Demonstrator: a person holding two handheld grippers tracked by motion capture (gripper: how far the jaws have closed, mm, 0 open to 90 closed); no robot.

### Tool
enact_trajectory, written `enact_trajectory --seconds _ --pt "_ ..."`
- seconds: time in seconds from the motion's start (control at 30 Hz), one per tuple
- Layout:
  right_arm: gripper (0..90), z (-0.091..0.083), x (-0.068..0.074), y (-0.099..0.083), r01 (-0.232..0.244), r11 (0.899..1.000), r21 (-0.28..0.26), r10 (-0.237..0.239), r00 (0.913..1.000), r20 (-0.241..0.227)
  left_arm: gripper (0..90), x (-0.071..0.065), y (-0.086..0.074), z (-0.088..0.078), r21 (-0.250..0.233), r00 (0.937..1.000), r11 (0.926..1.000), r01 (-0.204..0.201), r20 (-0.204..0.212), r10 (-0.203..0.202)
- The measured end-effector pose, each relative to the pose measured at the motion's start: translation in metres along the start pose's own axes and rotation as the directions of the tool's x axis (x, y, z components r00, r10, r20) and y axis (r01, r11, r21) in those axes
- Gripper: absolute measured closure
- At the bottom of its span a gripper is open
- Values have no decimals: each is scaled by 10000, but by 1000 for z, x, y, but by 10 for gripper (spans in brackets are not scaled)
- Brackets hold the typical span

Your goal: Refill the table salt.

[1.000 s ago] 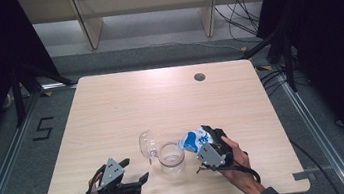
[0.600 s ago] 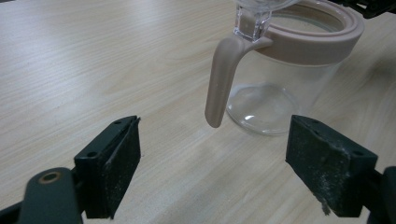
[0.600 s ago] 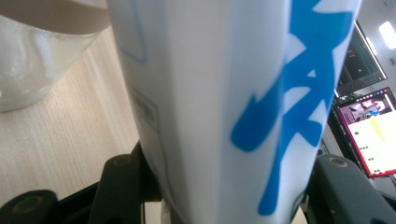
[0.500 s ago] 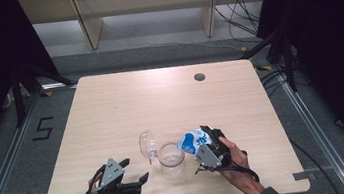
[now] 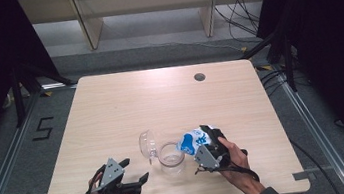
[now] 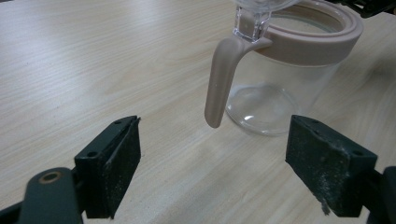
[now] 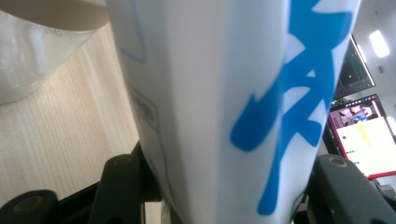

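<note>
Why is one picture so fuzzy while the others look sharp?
In the right gripper view the blue-and-white carton sits too near the lens, so it blurs. The left gripper view shows the clear jar crisply, with soft glare on its glass. The high view is evenly lit, dark around the table.

On the table [image 5: 111,110], near its front edge, a jar [image 5: 172,157] stands upright about midway across, its hinged lid [image 5: 147,144] swung up at its left rear. Left of the jar and a little nearer the front lies the left gripper [image 5: 137,174], apart from it, jaws pointing toward the jar's handle [image 6: 219,84]. Just right of the jar the right gripper [image 5: 206,145] holds a carton [image 5: 192,141] tilted over the jar's rim. A round hole [image 5: 199,77] sits in the table at the far right
</note>
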State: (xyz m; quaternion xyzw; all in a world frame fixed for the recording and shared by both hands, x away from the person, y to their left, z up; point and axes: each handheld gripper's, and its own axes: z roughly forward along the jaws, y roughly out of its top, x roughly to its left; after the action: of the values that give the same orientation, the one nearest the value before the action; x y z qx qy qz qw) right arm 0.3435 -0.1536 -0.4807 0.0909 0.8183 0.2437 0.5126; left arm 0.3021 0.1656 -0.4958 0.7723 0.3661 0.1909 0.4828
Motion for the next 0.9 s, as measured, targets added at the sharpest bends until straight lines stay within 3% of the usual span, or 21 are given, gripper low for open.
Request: enact_trajectory --seconds 0.2,0.23,0.33,0.4,0.9 --pt "489 1 0 1 363 9993 -70 -362 9991 201 177 -1 0 0 4 9999 9999 107 18 -107" --pt "489 1 -2 1 658 9978 -113 -655 9975 256 177 0 0 0 14 10000 10000 88 26 -88" --pt "489 0 1 1 498 9988 39 -499 9983 316 176 0 0 0 27 10000 10000 17 23 -17" --pt "489 1 1 1 753 9972 -4 -752 9962 439 176 0 0 0 27 9999 9999 116 28 -116" --pt "491 2 3 3 1161 9932 116 -1166 9908 686 177 0 0 0 8 10000 10000 4 6 -4"
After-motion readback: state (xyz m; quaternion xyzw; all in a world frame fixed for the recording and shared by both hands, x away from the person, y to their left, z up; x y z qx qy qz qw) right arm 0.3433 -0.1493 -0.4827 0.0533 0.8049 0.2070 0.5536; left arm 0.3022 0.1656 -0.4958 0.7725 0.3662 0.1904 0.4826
